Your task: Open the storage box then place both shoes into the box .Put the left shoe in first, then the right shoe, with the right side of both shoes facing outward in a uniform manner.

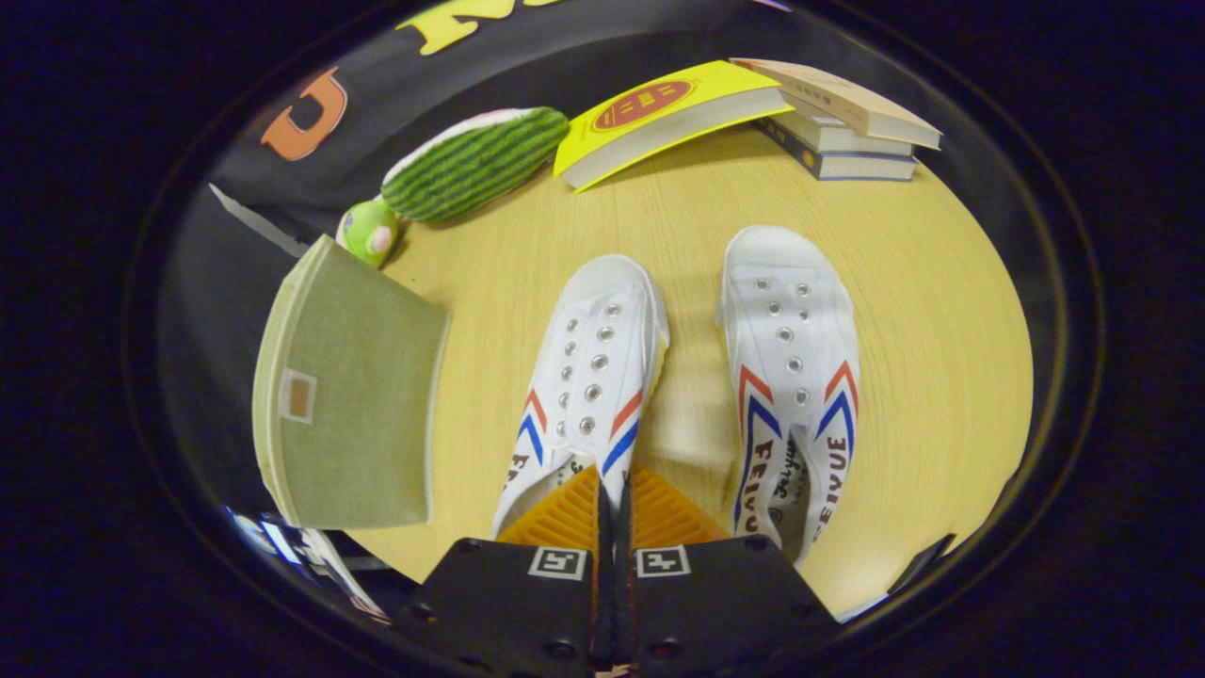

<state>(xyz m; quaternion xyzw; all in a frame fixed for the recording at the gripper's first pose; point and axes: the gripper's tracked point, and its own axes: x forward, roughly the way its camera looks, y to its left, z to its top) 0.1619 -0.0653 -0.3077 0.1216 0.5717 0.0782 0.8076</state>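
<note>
Pale wooden table (pixel 678 226) under us, we hold our gripper (pixel 612 513) pinched on the left shoe's (pixel 588 367) collar, the right shoe (pixel 791 358), printed "FEIYUE", just right, and the green storage box (pixel 353 405) left, so we judge both shoes remain unboxed.

We see a pale wood-grain surface (pixel 678 217) carrying two white canvas shoes (pixel 588 377) side by side, an olive fabric storage box (pixel 353 414), a green striped plush (pixel 475 160), a yellow paperback book (pixel 659 118) and a stack of books (pixel 843 127).
</note>
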